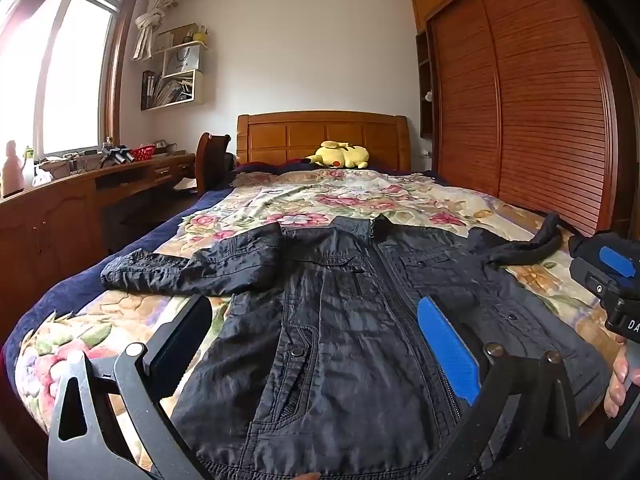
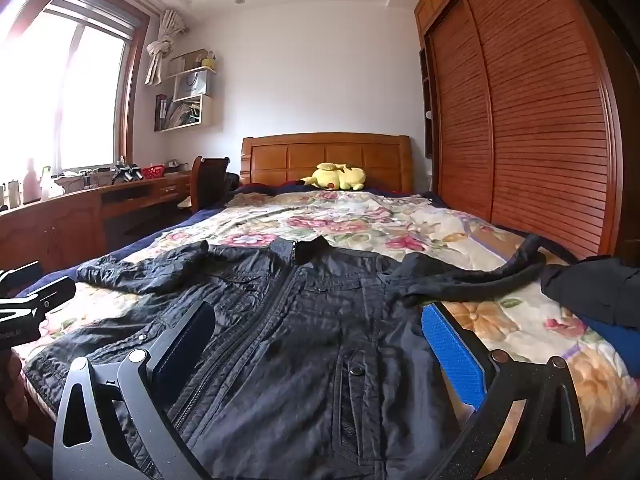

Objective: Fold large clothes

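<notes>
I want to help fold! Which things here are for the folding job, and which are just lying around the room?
For the job: black jacket, spread flat and zipped on the bed; left gripper and right gripper, both open, holding nothing.

Just lying about: yellow plush toy by the headboard; red basket on the desk; dark clothes at the bed's right edge.

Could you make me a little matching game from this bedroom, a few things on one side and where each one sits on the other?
Things:
1. black jacket
2. yellow plush toy
3. red basket
4. knotted curtain

Places:
A. on the desk under the window
B. at the head of the bed, by the headboard
C. hanging high beside the window
D. spread flat on the floral quilt, zipped up

Pairs: 1-D, 2-B, 3-A, 4-C
</notes>
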Demonstrator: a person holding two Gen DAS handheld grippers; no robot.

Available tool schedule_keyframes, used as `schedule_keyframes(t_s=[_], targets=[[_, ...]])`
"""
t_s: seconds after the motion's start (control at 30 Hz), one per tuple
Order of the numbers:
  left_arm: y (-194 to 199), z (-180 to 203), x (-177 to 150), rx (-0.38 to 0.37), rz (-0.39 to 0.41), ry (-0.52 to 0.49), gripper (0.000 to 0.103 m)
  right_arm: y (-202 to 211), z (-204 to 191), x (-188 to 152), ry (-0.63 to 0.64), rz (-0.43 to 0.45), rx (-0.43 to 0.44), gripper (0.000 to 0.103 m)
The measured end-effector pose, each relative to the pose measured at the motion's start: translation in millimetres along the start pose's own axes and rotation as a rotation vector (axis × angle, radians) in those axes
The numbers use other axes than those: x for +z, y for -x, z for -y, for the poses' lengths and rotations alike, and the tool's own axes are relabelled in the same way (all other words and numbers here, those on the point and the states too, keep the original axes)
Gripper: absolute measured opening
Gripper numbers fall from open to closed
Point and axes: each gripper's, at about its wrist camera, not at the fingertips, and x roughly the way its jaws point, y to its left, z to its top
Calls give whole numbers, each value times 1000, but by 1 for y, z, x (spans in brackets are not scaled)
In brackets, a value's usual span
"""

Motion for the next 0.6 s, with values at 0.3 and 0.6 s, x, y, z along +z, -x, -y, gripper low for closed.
schedule_keyframes(t_s=[0.3,0.6], targets=[[0,-2,0,11,21,5,103,-5,-3,-1,30,-11,-2,103],[4,0,2,20,23,-5,103,-4,-2,-1,20,-20,6,103]])
